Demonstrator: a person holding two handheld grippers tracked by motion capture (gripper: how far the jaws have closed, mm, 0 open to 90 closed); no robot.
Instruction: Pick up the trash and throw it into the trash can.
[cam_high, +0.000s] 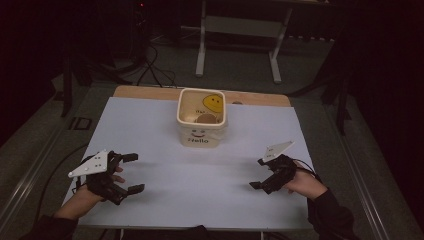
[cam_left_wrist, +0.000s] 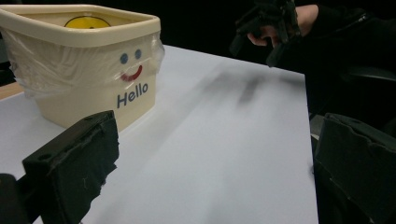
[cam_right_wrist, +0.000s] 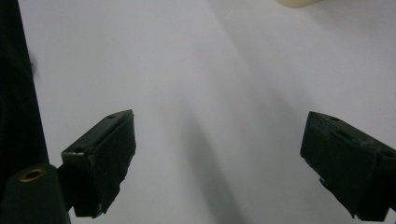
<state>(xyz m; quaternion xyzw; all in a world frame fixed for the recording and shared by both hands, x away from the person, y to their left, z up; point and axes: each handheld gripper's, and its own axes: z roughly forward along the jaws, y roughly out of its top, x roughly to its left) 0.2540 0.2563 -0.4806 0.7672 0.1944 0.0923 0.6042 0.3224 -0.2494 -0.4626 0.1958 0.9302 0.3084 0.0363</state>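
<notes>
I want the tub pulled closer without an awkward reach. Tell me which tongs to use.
Left, probably, though it is close. The left tongs are open and their own view looks at the tub front. The right tongs, also open, look at bare table, with the tub at their view's top edge.

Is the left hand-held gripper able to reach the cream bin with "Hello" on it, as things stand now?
Probably yes. The left hand-held gripper has its jaws open and empty, and nothing lies on the white table surface between it and the cream bin, so the way looks free.
</notes>
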